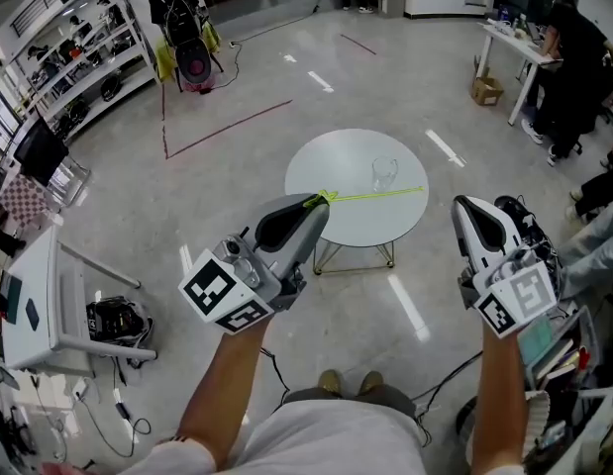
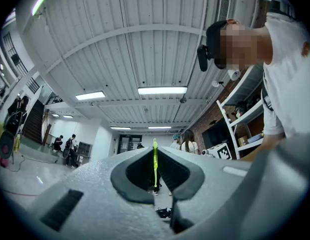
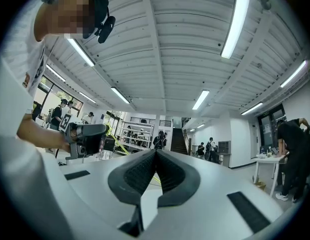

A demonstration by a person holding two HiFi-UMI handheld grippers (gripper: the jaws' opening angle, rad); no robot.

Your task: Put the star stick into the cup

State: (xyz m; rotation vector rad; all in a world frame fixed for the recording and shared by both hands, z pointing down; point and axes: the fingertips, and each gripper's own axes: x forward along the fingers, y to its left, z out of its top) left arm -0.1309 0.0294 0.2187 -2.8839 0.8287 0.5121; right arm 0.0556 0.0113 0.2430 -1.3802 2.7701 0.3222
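The person stands back from the table with both bare forearms stretched forward and down, a pale grey, matte plastic gripper in each fist. The left gripper (image 1: pixel 311 209) is angled in towards the middle, its nose pointing at the round, smooth, pale table top (image 1: pixel 336 166). Its dark ribbed pads are pinched tight on the thin, glossy yellow-green star stick (image 1: pixel 380 194). In the left gripper view, the stick (image 2: pixel 155 166) rises as a bright sliver straight up through the slit between the two pads, with no gap to either side.

Seen from above, the stick runs out from the jaw tips to the right, nearly level. It crosses the picture of the table top and passes just on the near side of the small clear glass cup (image 1: pixel 384 173). The cup stands upright on the table, right of centre. The stick is outside the cup; how high it is held above the table I cannot tell.

The right gripper (image 1: pixel 466 208) is held out to the side, clear of the table and pointing forward. Its textured black pads meet edge to edge with nothing between them (image 3: pixel 156 156). The table rests on thin yellow wire legs (image 1: pixel 331 255) over a shiny grey floor (image 1: pixel 237 156).
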